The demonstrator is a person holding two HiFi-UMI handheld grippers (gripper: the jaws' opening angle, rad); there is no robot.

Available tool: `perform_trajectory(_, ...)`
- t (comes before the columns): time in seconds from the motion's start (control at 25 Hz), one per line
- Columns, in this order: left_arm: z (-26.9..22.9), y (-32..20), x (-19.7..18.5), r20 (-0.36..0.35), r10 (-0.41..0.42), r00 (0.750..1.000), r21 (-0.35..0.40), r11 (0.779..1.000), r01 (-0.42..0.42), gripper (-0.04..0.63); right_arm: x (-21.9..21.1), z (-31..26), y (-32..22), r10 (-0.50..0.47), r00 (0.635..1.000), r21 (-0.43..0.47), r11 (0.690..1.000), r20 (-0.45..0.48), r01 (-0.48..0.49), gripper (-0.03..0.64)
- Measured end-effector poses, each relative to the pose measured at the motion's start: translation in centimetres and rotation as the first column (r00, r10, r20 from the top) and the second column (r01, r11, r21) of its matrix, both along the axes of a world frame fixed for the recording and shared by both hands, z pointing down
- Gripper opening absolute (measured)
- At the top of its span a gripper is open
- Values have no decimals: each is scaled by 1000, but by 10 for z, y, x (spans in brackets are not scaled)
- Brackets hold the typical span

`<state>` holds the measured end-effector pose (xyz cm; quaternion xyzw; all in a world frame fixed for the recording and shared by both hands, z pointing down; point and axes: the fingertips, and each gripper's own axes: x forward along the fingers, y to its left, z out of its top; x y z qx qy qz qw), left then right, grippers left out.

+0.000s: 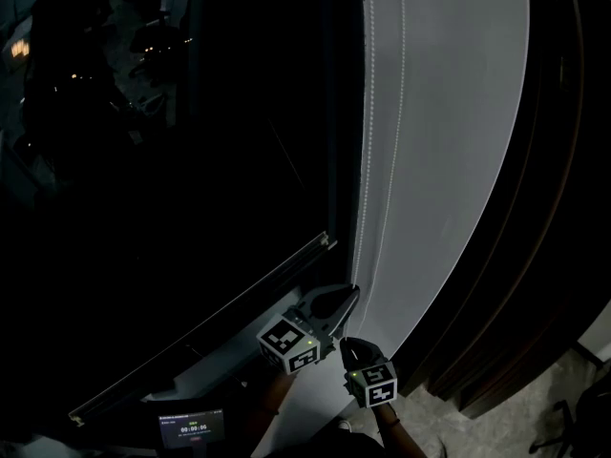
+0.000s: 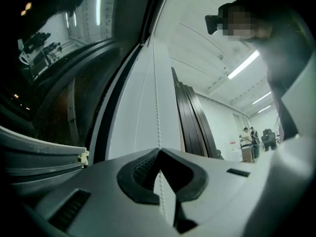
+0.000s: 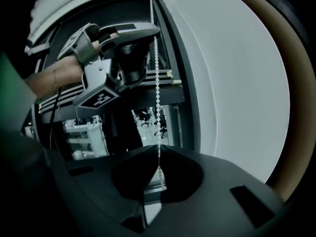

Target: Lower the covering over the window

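Note:
A white bead chain hangs in two strands down the white wall strip beside the dark window. My left gripper is shut on one strand, which passes between its closed tips. Just below it, my right gripper is shut on the same strand. In the right gripper view the left gripper sits above, with the chain taut between the two. The covering's bottom rail with its pale end cap lies level with the left gripper.
Dark wooden panels stand right of the white strip. A long dark rail runs diagonally along the window's lower edge, and a small lit display sits beneath it. People stand far off in the lit room.

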<state>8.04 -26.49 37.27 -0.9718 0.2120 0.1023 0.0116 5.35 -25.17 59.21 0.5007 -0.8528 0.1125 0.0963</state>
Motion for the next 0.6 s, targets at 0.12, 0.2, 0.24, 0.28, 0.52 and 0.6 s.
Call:
perform_trajectory(0.12,0,-2,-8,0,-31,1000,21,999,31,3,3,-8,6,-17,997,24,1000,-76,18,15)
perform_trajectory(0.2,3,-6,-16,3,-58,998,10,998,58,3,12,-26,7,-3,1000,55,999,-26,4,15)
perform_trajectory(0.24,10,-9,-17,22,-67,998,-2,998,67,3,16,-39,6,5,1000,73,997,20,-7,15)
perform_trajectory(0.28,22,-11,-17,55,-69,996,-17,997,70,3,20,-55,5,11,998,97,995,63,-18,15)
perform_trajectory(0.52,163,7,-17,306,-3,952,-248,965,82,3,20,-169,8,-95,983,301,952,155,44,104)
perform_trajectory(0.6,217,23,-19,373,40,927,-338,936,95,3,15,-194,8,-145,977,335,938,157,85,112)
